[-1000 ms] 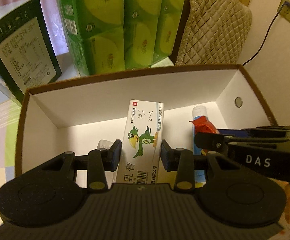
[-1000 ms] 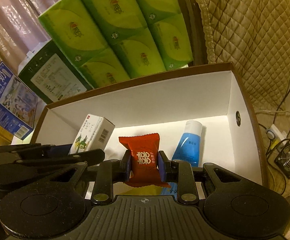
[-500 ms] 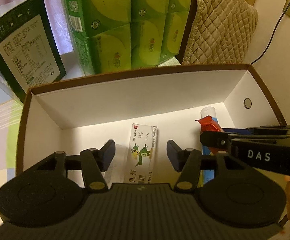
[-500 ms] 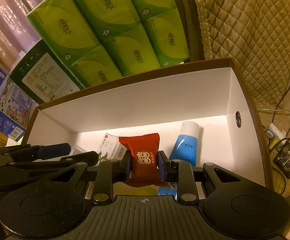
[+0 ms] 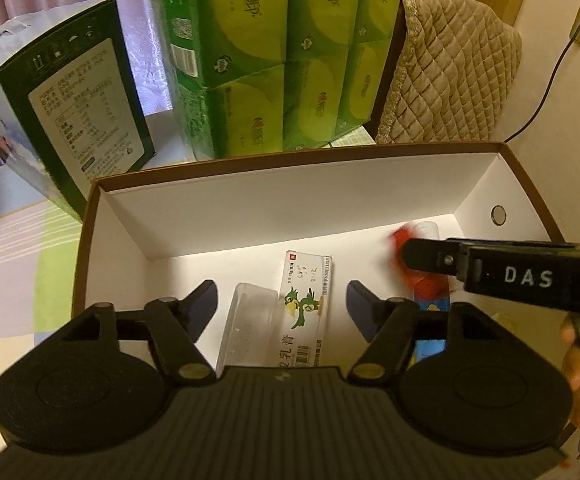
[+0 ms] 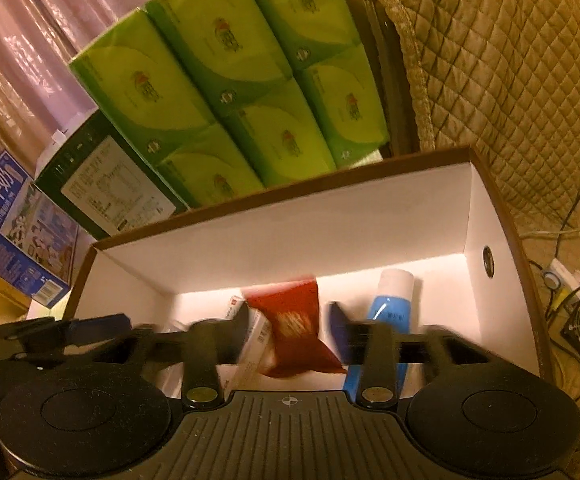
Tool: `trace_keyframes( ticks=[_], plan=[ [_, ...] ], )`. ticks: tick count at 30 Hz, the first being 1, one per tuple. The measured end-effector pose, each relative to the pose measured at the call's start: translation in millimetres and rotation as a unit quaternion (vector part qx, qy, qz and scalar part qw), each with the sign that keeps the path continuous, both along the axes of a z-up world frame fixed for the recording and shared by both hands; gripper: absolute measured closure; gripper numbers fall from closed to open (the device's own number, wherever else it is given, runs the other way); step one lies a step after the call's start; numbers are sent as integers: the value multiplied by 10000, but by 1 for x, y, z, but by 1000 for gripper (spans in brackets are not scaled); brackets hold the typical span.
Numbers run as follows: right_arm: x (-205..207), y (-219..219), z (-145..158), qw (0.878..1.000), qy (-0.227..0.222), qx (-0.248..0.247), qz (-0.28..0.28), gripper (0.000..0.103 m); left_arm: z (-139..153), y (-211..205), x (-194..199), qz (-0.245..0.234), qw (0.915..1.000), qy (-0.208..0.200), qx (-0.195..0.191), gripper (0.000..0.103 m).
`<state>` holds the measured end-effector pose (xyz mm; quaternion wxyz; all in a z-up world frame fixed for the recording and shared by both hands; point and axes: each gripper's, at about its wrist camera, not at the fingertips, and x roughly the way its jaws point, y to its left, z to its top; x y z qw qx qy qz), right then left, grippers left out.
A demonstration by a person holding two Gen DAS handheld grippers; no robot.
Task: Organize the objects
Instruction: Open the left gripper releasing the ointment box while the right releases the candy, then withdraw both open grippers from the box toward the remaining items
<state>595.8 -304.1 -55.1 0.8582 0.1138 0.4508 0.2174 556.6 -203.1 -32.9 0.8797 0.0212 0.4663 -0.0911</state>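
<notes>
both my grippers, left gripper [image 5: 281, 300] and right gripper [image 6: 288, 326], gape over the box [image 6: 502, 216] floor (red packet [image 6: 296, 332] blurred between my right fingers, apparently dropping), so next is withdrawing for another item.

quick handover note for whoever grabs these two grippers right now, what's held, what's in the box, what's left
Left gripper: open, empty, over the box.
Right gripper: fingers spread, red packet blurred between them, apparently just let go and dropping; confirm it lands.
In the box: parrot carton lying flat, clear plastic case beside it, blue tube toward the right end.
Done: carton, case and tube placed.
Left: packet settling in; nothing else to pack is visible. Green tissue packs stand behind the box.
</notes>
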Motion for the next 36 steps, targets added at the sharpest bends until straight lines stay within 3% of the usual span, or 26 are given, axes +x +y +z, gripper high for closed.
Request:
trace_keyframes(
  ticks=[1, 2, 12, 24, 36],
  plan=[
    [-2, 0, 2, 10000, -72, 12, -34, 37, 1, 1, -1, 0, 10000, -12, 1, 32],
    [-4, -1, 5, 9998, -153, 49, -83, 35, 1, 1, -3, -2, 10000, -19, 9, 32],
    [-23, -16, 19, 9995, -122, 34, -293, 30, 20, 8, -27, -72, 9998, -160, -66, 21],
    [-68, -41, 30, 9982, -40, -66, -598, 27, 43, 11, -66, -45, 9994, -274, -181, 17],
    [-131, -41, 68, 9972, -368, -82, -644, 25, 81, 22, -131, -70, 9979, -590, -240, 15]
  ],
)
